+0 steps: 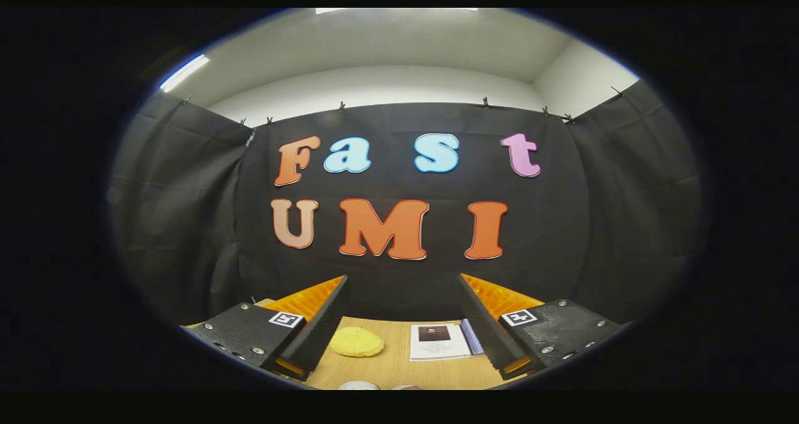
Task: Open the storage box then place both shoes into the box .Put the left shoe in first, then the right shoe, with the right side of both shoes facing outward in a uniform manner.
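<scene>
Recording booth: black cloth walls (187, 224), wooden table (399, 361).

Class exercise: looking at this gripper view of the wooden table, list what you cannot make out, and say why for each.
- Pale rounded things nearest the gripper, whose fingers stand open and apart: cut off by the view's lower edge, so their identity cannot be told.
- Booklet on the table: print too small; its far side is hidden behind one finger.
- Yellow lump between the fingers: too blurred to identify.

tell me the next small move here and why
Probably tilt the gripper down. Its fingers stand open and level, nothing between them; beyond them lie the table, a yellow lump and a booklet, not box or shoes.
</scene>
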Demonstrator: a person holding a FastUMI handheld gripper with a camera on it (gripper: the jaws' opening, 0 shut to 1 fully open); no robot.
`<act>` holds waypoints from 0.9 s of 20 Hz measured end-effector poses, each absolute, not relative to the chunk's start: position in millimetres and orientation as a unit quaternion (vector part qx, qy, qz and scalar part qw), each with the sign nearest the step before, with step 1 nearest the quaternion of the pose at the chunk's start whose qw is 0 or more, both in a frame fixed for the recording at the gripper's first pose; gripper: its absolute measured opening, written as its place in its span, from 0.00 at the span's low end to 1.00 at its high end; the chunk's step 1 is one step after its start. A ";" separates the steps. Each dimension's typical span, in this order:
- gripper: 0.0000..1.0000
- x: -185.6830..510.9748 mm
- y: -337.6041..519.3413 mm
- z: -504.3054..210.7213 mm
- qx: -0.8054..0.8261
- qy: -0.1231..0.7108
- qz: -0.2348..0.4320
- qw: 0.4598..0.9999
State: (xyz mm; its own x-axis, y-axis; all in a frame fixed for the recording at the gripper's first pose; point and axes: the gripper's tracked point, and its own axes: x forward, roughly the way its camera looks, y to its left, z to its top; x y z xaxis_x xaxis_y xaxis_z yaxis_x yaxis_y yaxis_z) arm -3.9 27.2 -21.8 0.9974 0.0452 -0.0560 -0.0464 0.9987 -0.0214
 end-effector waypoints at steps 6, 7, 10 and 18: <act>0.99 -5.0 50.2 -59.1 0.035 0.100 0.060 0.993; 0.99 -6.2 55.3 -65.4 0.041 0.111 0.068 0.991; 0.99 -7.0 73.2 -90.5 0.050 0.150 0.095 0.983; 0.99 -35.1 136.7 -167.7 0.107 0.277 0.198 0.934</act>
State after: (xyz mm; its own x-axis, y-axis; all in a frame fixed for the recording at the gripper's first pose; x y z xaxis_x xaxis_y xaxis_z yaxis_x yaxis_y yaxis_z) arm -35.1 136.7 -167.7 0.7673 0.4302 -0.4755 -0.3112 0.8982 0.3105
